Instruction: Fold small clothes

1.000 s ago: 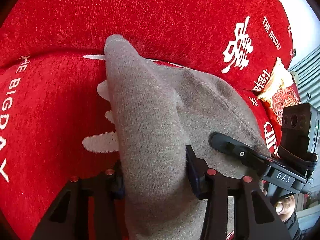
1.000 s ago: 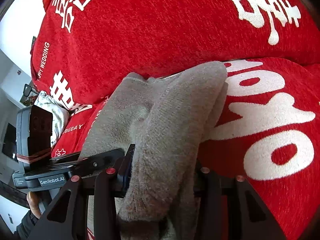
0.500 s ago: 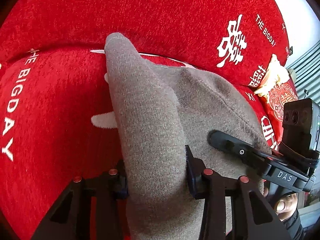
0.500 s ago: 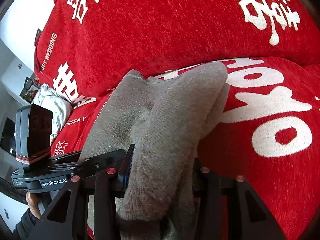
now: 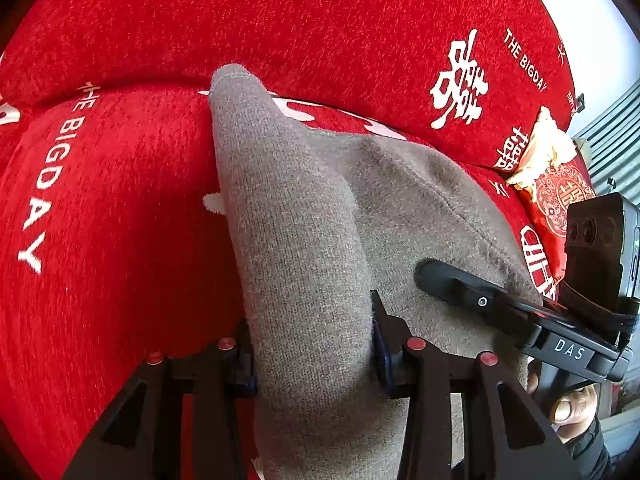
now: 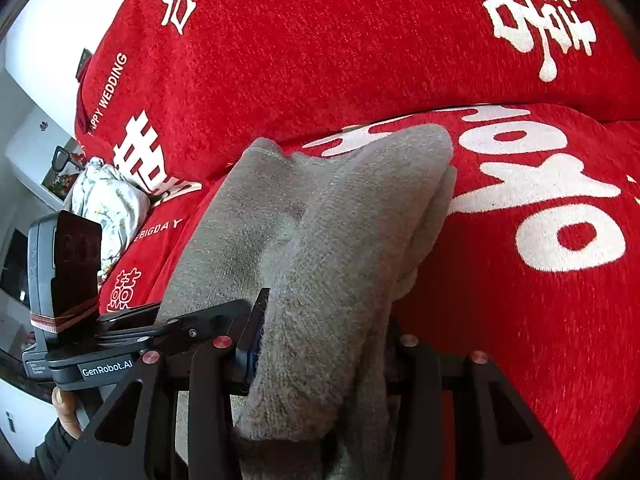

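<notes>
A small grey knit garment (image 5: 304, 248) lies on a red sofa and is lifted at both near corners. My left gripper (image 5: 312, 344) is shut on a thick fold of it, which sticks up between the jaws toward the sofa back. My right gripper (image 6: 320, 336) is shut on the other corner of the same garment (image 6: 340, 240). The rest of the cloth stretches between the two grippers. The right gripper also shows in the left wrist view (image 5: 480, 304), and the left gripper shows in the right wrist view (image 6: 172, 328).
The red sofa seat (image 5: 112, 240) and back cushion (image 5: 320, 20) carry white lettering. A gold and red pillow (image 5: 552, 176) lies at the far right. A floral bundle (image 6: 108, 204) sits at the sofa's far left end.
Both grippers have kept their hold on the garment and drifted slightly; the sofa lettering has shifted in both views. The held folds look much the same.
</notes>
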Tool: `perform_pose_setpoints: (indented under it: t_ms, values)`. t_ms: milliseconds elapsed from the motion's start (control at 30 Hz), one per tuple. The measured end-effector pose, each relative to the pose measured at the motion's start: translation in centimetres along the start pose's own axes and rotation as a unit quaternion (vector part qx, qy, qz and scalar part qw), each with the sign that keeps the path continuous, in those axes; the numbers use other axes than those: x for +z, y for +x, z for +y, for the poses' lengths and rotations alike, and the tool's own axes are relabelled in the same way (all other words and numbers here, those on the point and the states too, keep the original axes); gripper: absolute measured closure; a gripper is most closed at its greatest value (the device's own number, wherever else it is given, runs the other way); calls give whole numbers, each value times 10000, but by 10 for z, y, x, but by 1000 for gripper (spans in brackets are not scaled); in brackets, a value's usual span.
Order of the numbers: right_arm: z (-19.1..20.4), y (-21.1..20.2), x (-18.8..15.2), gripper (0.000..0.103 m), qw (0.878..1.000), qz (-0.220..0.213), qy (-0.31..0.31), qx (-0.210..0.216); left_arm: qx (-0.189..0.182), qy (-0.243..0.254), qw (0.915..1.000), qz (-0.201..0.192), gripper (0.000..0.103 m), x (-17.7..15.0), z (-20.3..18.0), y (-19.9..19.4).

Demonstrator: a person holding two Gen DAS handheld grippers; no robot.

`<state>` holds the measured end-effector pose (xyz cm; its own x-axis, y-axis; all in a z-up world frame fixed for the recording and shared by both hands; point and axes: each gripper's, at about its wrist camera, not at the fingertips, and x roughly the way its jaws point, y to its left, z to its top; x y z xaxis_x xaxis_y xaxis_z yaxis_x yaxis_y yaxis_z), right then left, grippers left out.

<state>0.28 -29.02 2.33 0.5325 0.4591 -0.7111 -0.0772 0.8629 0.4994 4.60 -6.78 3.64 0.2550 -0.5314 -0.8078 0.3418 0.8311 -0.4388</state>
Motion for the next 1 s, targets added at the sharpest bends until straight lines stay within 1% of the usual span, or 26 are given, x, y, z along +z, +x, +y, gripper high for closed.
perform_pose_setpoints:
  t_ms: [533,1000]
  values:
    - [24,-7,-26,58,9999,4,-159,-40,7,-54,10000,-81,60,-32,8,-23]
    - [47,-16,-61,58,9995,-9,-314,-21,79,-59,9998,-197,60,-72,11,-46]
